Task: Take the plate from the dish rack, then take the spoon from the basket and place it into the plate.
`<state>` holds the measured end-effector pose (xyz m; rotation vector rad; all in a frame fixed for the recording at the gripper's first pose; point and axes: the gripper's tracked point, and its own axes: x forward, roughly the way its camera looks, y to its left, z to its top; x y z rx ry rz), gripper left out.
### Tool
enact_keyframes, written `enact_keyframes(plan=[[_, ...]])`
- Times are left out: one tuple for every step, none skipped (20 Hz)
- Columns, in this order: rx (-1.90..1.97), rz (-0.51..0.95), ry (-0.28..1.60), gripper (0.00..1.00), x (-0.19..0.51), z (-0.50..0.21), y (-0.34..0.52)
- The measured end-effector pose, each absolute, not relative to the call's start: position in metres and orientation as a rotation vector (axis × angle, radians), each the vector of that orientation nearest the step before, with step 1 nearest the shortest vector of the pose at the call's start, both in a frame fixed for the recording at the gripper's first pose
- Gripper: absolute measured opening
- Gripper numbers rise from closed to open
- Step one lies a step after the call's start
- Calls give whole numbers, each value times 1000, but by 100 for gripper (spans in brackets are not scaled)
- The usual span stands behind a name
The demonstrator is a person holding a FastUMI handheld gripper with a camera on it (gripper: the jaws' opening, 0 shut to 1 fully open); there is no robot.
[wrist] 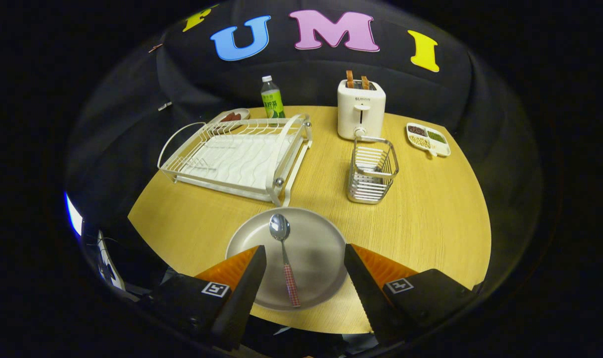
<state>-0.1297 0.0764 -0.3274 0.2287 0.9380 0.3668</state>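
My gripper (305, 251) gapes empty over the plate (326, 248) holding the spoon (284, 258); basket (372, 171) at one o'clock seems empty.

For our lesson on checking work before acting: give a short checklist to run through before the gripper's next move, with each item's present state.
1. Plate off the dish rack, flat on the table: ok.
2. Spoon lies in the plate: ok.
3. Basket upright, no spoon in it: ok.
4. Gripper open, fingers either side of the spoon, holding nothing: ok.
5. Toaster and bottle stand well beyond the fingers: ok.
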Motion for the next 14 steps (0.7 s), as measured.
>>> enact_keyframes(plan=[[208,358,901,98,-120,-314,72],[189,349,861,98,-109,-299,67],[176,341,821,98,-99,-282,63],[170,334,781,98,-88,-264,59],[167,330,740,98,-79,-245,55],[162,323,701,98,-70,-226,51],[157,317,661,98,-62,-207,47],[155,310,620,98,-54,-189,42],[157,305,581,96,-47,-171,39],[162,300,544,96,-42,-155,38],[167,293,509,96,-37,-137,31],[174,286,473,96,-35,-119,28],[179,278,442,96,-32,-105,25],[184,269,416,96,-29,-95,22]])
